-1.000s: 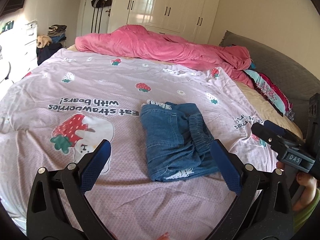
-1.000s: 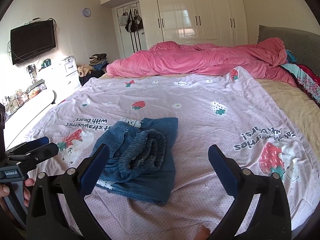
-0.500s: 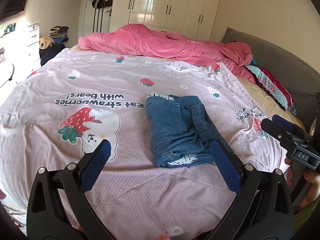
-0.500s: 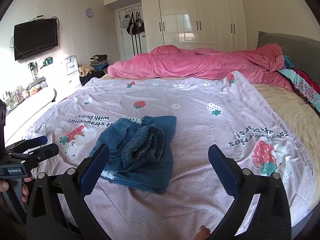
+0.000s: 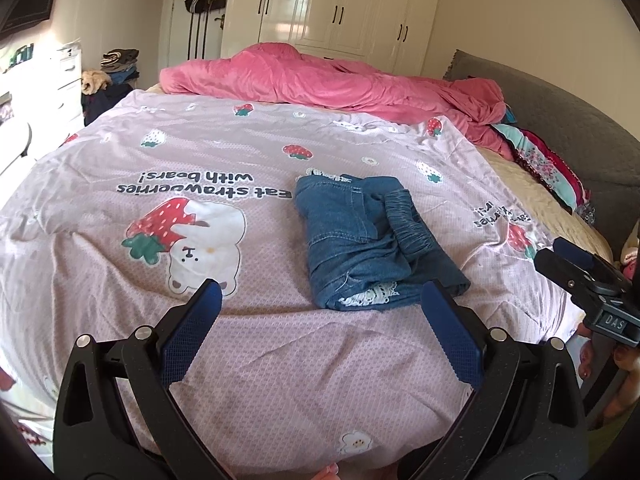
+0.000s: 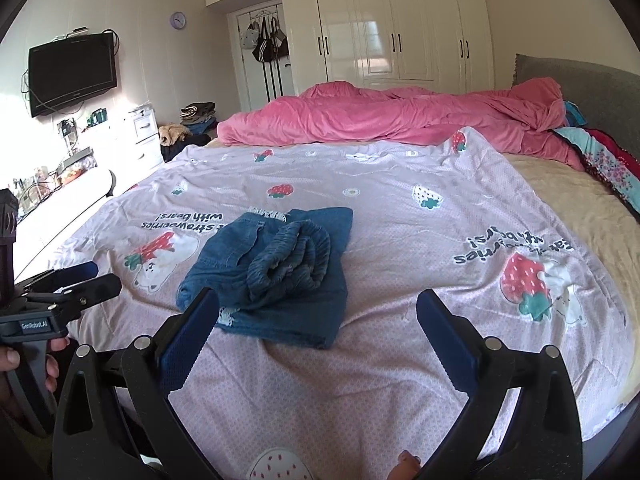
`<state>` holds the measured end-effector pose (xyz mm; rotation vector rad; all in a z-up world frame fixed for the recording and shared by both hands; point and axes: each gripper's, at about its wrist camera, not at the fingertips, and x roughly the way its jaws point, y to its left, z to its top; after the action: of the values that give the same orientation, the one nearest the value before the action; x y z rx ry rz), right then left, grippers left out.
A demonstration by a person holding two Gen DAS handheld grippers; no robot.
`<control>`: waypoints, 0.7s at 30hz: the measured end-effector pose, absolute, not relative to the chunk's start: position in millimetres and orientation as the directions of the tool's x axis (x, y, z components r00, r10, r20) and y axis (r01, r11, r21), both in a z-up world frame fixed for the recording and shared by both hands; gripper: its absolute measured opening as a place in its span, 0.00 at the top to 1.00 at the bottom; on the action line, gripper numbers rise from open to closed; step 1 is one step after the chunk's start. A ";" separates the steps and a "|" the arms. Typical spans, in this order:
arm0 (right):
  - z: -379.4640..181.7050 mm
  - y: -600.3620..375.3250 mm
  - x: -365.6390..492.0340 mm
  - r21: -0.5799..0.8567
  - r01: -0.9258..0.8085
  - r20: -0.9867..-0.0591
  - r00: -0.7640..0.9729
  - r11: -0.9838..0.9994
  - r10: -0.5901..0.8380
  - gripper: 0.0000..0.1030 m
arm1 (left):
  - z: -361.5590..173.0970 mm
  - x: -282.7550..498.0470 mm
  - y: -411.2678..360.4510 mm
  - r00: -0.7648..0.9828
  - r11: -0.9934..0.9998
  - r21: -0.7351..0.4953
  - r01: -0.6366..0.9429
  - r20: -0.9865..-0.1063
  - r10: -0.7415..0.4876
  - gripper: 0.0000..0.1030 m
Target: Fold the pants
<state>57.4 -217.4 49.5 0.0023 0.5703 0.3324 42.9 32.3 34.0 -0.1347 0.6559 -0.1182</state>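
Note:
Folded blue denim pants (image 5: 368, 236) lie in a compact bundle on the pink strawberry-print bedspread (image 5: 224, 152), elastic waistband on top. In the right wrist view the same pants (image 6: 276, 268) sit left of centre. My left gripper (image 5: 320, 304) hangs open over the near edge of the bed, short of the pants, with nothing between its blue pads. My right gripper (image 6: 318, 312) is likewise open and empty, back from the bundle. Each gripper also shows at the edge of the other's view, held by a hand: the right gripper (image 5: 576, 264) and the left gripper (image 6: 80, 276).
A crumpled pink duvet (image 5: 332, 84) lies across the far side of the bed. A grey headboard (image 5: 568, 120) and colourful pillows (image 5: 548, 168) are on the right. White wardrobes (image 6: 400, 24), a wall TV (image 6: 72, 72) and a cluttered white dresser (image 6: 80, 168) stand beyond and left.
Both grippers have drawn back and up from the pants, which now appear farther away. The pants themselves have not moved, and both grippers stay open.

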 end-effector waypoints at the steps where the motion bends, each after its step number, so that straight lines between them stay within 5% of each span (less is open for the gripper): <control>1: 49.5 -217.9 56.1 0.095 -0.308 -0.530 0.789 0.947 0.310 0.04 | 33.2 41.8 32.5 0.785 0.984 -0.164 0.068 -0.600 -0.155 0.09; 21: 31.7 -215.1 34.5 0.100 -0.317 -0.559 0.766 0.943 0.317 0.04 | 14.6 15.7 20.4 0.770 0.982 -0.171 0.076 -0.615 -0.166 0.09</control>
<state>34.5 -215.1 31.7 -0.0008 0.6069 0.3444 15.7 20.4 14.6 -0.1394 0.6792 -0.1316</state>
